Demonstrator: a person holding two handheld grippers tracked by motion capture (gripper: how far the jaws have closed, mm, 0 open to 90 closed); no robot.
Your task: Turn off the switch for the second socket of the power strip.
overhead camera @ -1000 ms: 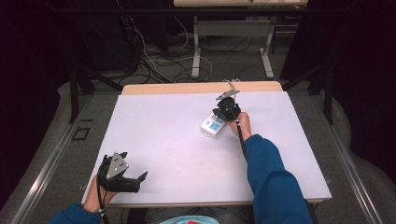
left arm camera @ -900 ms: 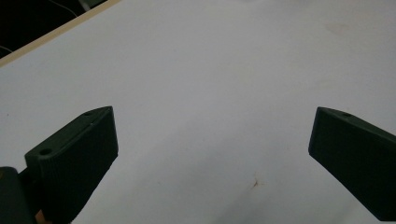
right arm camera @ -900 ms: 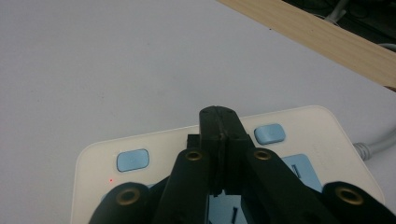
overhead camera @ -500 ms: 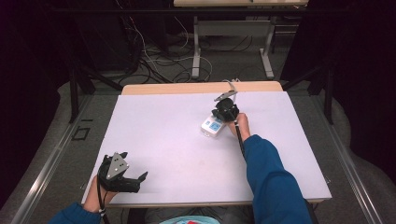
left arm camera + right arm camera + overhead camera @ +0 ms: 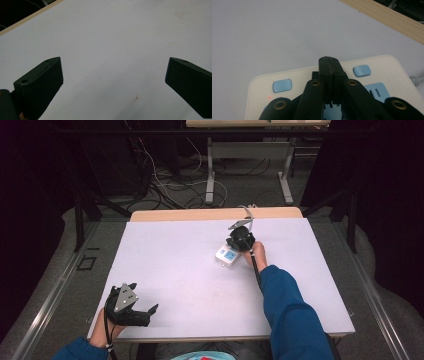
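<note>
Right gripper view reveals the power strip's [image 5: 372,72] 2 blue buttons [image 5: 282,85] and a tiny red light, details too small in the high view. Right gripper [image 5: 329,65], jaws pressed together, hovers over the strip; contact unclear. Left gripper [image 5: 131,306] sits spread, holding nothing, at 7 o'clock on the table [image 5: 170,255]. Strip [image 5: 227,257] lies right of center, long axis running 1 to 7 o'clock.

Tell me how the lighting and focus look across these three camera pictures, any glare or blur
High view: the white table is evenly lit, the room behind it falls into darkness, and the picture is soft. Left gripper view: dim, no glare, the black jaws stand out sharply. Right gripper view: the power strip is fairly crisp with a small red light; the right gripper looms close.
</note>
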